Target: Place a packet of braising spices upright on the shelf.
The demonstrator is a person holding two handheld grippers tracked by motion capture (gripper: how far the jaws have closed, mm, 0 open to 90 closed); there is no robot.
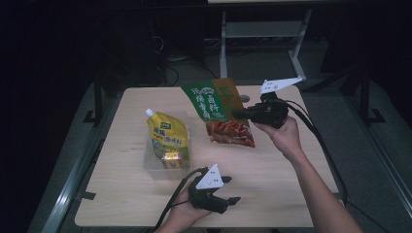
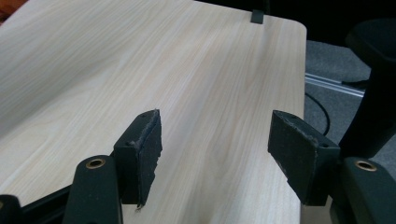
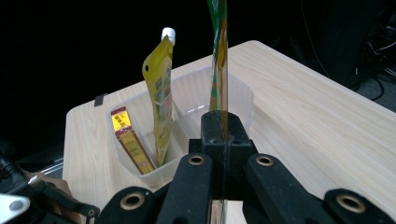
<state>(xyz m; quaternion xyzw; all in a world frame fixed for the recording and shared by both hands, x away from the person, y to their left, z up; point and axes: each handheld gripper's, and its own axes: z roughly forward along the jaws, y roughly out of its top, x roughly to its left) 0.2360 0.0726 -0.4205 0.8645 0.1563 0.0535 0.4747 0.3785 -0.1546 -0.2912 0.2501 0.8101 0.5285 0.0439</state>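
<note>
Two risks stand out: the flat green-and-red snack packet [image 1: 221, 109], pinched by one edge in the right gripper [image 1: 248, 114] above the table, could swing past the clear plastic bin [image 1: 152, 165] or topple its yellow spouted pouch [image 1: 167, 138], while the left gripper [image 2: 215, 156] idles agape.

Dim lab, wooden table [image 1: 272, 179], floor cables [image 1: 170, 73]

Left gripper [image 2: 215, 154]: jaws set wide apart, nothing between them, held over bare bench [image 2: 140, 70]. Bench edge lies to the right.
</note>
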